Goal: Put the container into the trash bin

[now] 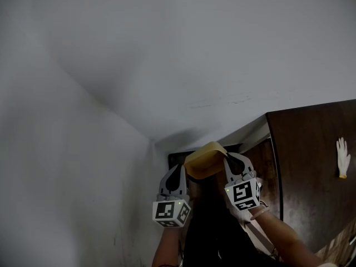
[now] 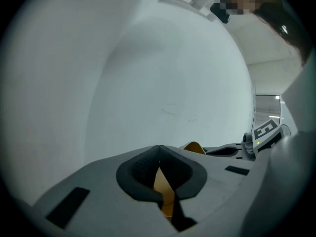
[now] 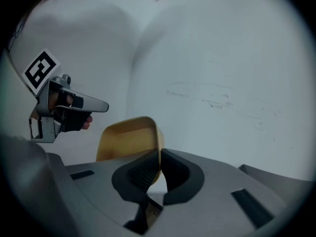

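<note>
Left hand-held gripper (image 1: 178,171) is clamping the left rim of the yellow container (image 1: 204,159) and right hand-held gripper (image 1: 235,161) is clamping its right rim. This is likely steadying it in mid-air, far in the white wall (image 1: 194,65) corner. Trash bin is not showing.

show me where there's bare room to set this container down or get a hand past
The dark brown surface at right is bare between its left edge and the white glove. Crowded: the wall corner, where the left gripper and right gripper both clamp the yellow container, with only darkness below.
</note>
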{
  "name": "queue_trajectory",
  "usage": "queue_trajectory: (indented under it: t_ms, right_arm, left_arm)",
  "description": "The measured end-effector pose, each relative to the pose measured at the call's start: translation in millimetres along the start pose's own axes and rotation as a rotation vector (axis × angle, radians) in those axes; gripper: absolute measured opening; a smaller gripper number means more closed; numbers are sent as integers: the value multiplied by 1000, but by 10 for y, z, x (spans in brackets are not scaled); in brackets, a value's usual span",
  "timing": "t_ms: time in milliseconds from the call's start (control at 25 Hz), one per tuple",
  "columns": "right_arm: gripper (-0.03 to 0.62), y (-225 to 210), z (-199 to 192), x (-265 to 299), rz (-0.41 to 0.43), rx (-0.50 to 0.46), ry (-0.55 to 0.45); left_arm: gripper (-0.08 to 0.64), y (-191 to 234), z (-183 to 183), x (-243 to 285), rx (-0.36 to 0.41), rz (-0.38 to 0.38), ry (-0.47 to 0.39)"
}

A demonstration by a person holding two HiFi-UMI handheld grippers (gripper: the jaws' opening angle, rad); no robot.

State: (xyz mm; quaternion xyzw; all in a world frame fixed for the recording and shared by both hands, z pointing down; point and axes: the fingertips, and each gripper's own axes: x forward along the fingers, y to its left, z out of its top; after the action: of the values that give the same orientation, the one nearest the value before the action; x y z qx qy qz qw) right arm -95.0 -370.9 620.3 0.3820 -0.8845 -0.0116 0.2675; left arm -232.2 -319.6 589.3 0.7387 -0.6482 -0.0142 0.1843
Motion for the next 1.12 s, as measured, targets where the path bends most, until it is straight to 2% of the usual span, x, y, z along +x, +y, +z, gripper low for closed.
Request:
queue_trajectory:
  t_ms: [760,1120]
  right_arm:
    - [20,491,-1043,1013,117,-158,139]
    - [21,675,-1612,1397,154,-198,225]
  left_arm:
    - [20,573,-1082,465,-37,19,115]
    - [20,752,-1546,643,-61,8,151]
